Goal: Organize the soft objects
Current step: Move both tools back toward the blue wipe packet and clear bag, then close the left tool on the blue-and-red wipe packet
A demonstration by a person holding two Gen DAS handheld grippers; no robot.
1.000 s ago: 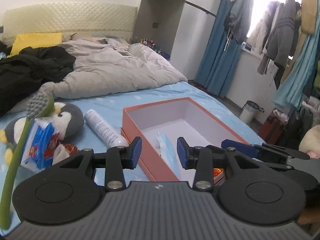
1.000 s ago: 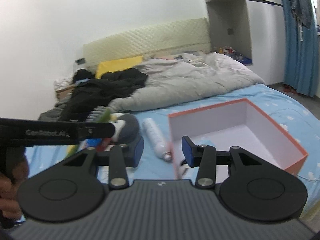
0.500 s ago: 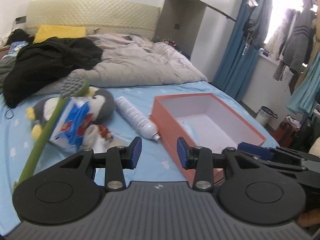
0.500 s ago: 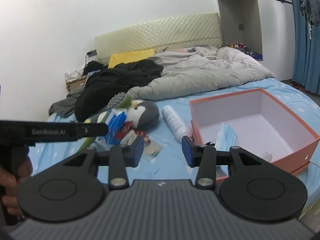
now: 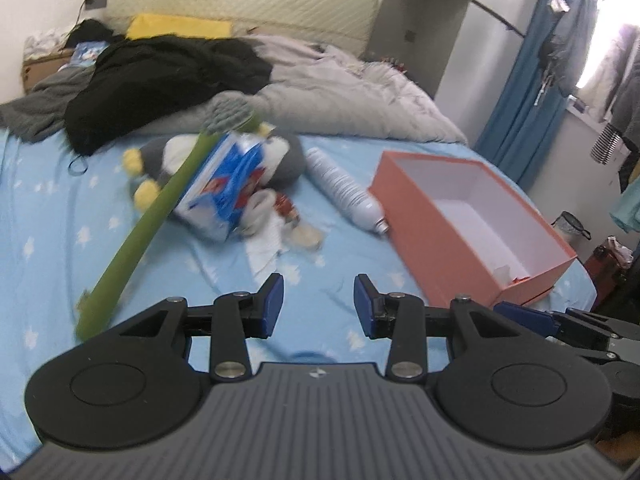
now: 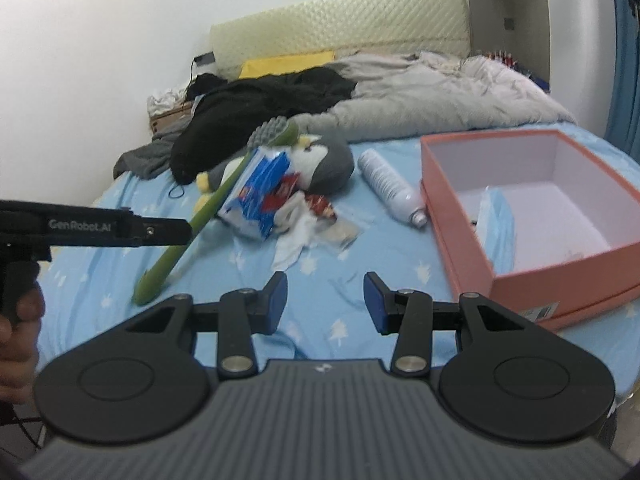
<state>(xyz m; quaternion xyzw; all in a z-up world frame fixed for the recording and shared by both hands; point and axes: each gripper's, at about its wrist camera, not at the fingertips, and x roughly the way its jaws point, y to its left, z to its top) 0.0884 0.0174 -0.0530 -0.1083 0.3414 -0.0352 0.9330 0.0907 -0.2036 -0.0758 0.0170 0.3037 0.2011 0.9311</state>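
A grey penguin plush [image 5: 280, 156] [image 6: 328, 160] lies on the blue bedsheet under a blue tissue pack [image 5: 224, 188] [image 6: 260, 192] and a long green brush [image 5: 140, 240] [image 6: 192, 232]. Crumpled white tissue and small wrappers [image 6: 308, 224] lie in front of them. An open orange box [image 5: 472, 216] [image 6: 540, 208] stands to the right with a light blue pack [image 6: 494, 216] inside. My left gripper [image 5: 319, 306] and right gripper [image 6: 326, 302] are both open and empty, above the sheet in front of the pile.
A white spray can [image 5: 344, 192] [image 6: 392, 188] lies between the plush and the box. A black garment [image 5: 160, 80], a grey duvet [image 5: 340, 100] and a yellow pillow [image 5: 180, 26] lie at the back. Hanging clothes and blue curtains [image 5: 516, 80] are right of the bed.
Both grippers have drawn back and swung left, away from the orange box, so the pile of plush, tissue pack and brush now lies ahead. Both stay open.
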